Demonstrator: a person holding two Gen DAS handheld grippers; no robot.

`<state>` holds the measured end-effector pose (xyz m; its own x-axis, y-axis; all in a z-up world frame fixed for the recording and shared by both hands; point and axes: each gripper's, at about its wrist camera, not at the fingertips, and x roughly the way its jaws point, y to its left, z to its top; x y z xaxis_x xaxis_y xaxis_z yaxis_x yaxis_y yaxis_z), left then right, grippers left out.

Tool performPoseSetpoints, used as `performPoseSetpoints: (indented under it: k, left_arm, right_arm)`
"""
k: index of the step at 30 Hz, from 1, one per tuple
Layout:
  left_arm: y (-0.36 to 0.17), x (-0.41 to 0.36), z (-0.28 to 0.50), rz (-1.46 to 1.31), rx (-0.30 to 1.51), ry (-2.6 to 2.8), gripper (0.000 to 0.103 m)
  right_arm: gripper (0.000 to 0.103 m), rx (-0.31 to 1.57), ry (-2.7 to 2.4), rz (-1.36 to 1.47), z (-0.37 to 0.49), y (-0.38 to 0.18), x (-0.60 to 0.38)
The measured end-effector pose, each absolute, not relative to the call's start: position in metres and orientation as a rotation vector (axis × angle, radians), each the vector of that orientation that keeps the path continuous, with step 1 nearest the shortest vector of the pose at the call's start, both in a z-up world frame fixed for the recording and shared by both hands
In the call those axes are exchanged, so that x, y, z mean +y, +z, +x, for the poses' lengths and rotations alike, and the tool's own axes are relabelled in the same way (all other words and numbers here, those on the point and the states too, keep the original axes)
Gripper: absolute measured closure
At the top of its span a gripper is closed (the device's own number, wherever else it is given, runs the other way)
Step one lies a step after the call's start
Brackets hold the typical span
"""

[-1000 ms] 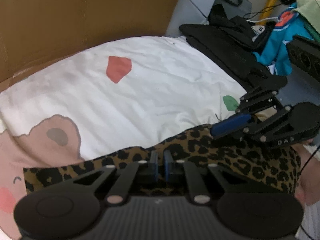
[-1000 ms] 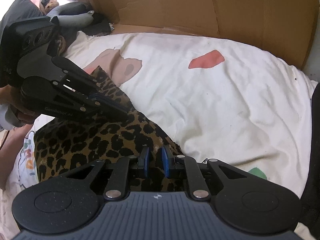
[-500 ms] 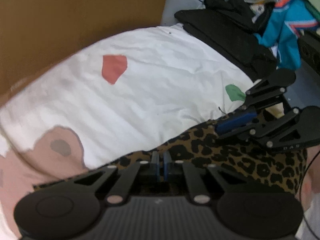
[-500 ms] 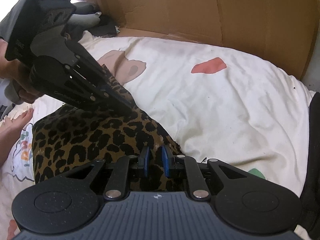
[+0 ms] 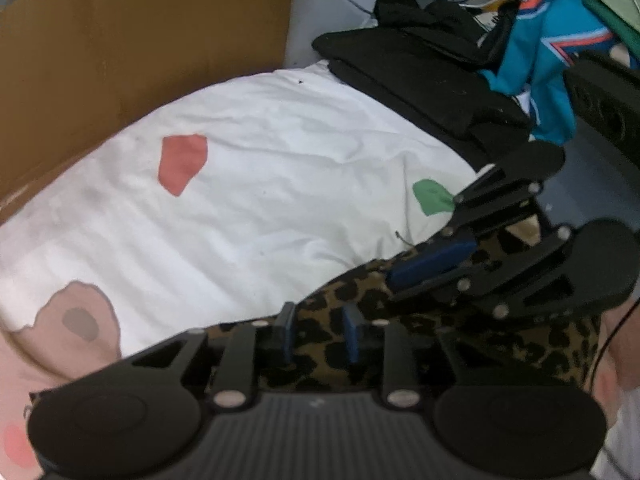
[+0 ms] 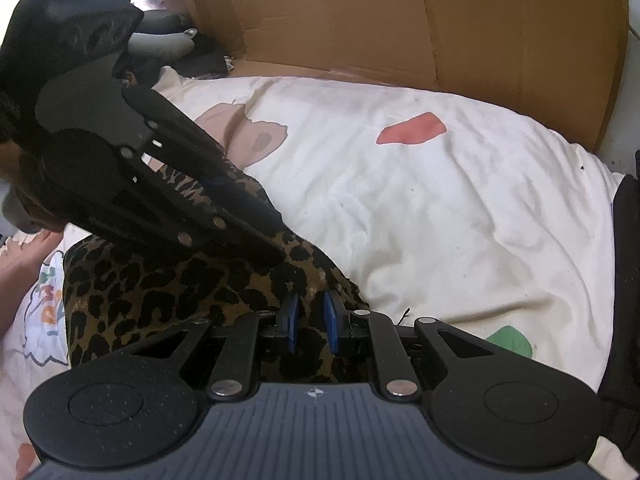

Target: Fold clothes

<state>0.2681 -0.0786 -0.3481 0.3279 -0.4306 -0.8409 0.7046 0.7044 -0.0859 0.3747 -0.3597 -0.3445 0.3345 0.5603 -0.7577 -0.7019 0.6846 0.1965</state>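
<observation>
Left gripper (image 5: pixel 318 334) jaws, pressed nearly together a second ago, are now opening, pads spread with leopard-print garment (image 5: pixel 460 340) showing between them but not clamped; camera has also slid sideways a bit across the bed. Right gripper (image 6: pixel 310 322) unchanged: jaws narrowly apart, pinching a fold of the same leopard fabric at its edge, blue pads (image 6: pixel 329 320) on either side of the cloth. From the left wrist view the right gripper (image 5: pixel 434 262) comes in from the right, tips on the garment's far edge. From the right wrist view the left gripper (image 6: pixel 256 236) reaches in from upper left, tips down on the leopard fabric (image 6: pixel 168 292). Garment lies bunched on the near side of the white printed bedsheet (image 5: pixel 280 168). Cardboard sheet (image 6: pixel 460 24) stands behind the bed. Black clothes pile (image 5: pixel 420 68) and a teal garment (image 5: pixel 552 60) sit beyond the bed's right edge.
</observation>
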Motion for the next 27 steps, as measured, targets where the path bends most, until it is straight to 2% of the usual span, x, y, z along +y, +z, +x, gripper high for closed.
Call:
performPoseSetpoints:
  k: [6, 13, 19, 27]
  left_arm:
    - [-0.353, -0.071, 0.263, 0.272, 0.956, -0.755, 0.073]
    - [-0.355, -0.067, 0.258, 0.251, 0.928, -0.749, 0.073]
    - [-0.355, -0.064, 0.259, 0.232, 0.926, -0.755, 0.073]
    - [-0.327, -0.057, 0.268, 0.151, 0.983, -0.726, 0.076]
  right_arm:
    - [0.080, 0.914, 0.833, -0.138, 0.375, -0.329, -0.364]
    - [0.081, 0.894, 0.942, -0.101, 0.350, -0.312, -0.366]
    - [0.079, 0.964, 0.977, -0.213, 0.333, -0.334, -0.347]
    - [0.080, 0.954, 0.963, -0.186, 0.333, -0.326, -0.353]
